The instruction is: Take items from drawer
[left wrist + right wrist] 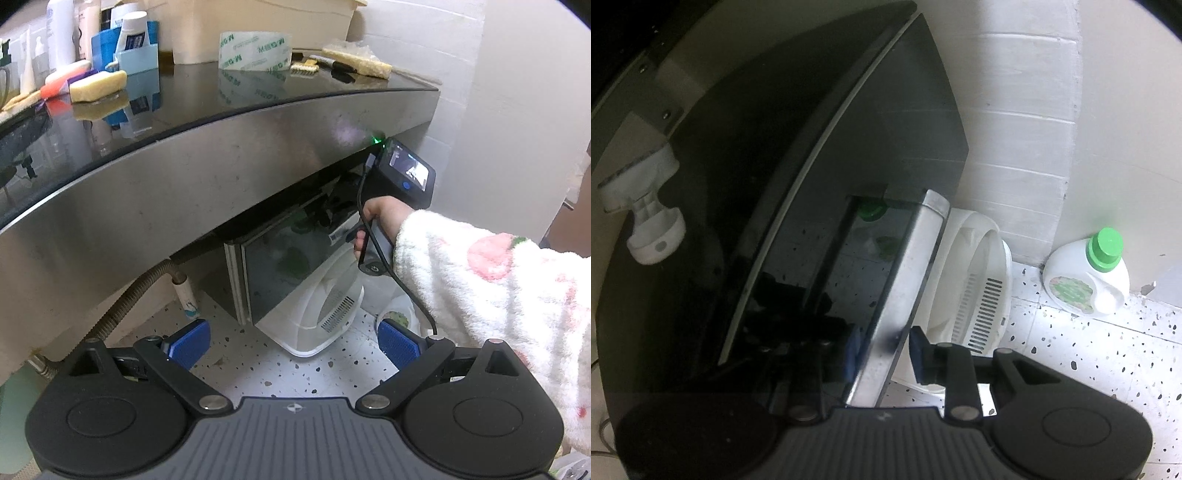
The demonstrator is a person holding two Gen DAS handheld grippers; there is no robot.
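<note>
The right gripper (pixel 882 350) straddles the drawer (pixel 905 280) front's metal edge, not visibly clamped; the left gripper (pixel 291 343) hangs back, spread wide.

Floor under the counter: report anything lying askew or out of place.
A white plastic basket lies tipped on its side on the floor, wedged against the open drawer that the right gripper straddles. A detergent bottle stands upright.

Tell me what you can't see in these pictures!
- What's inside the drawer: left wrist view, the counter edge overhangs it and it is dark.
- Right gripper: right wrist view, its left finger is behind the dark glass front.
- Bottle label: right wrist view, too small to read.
</note>
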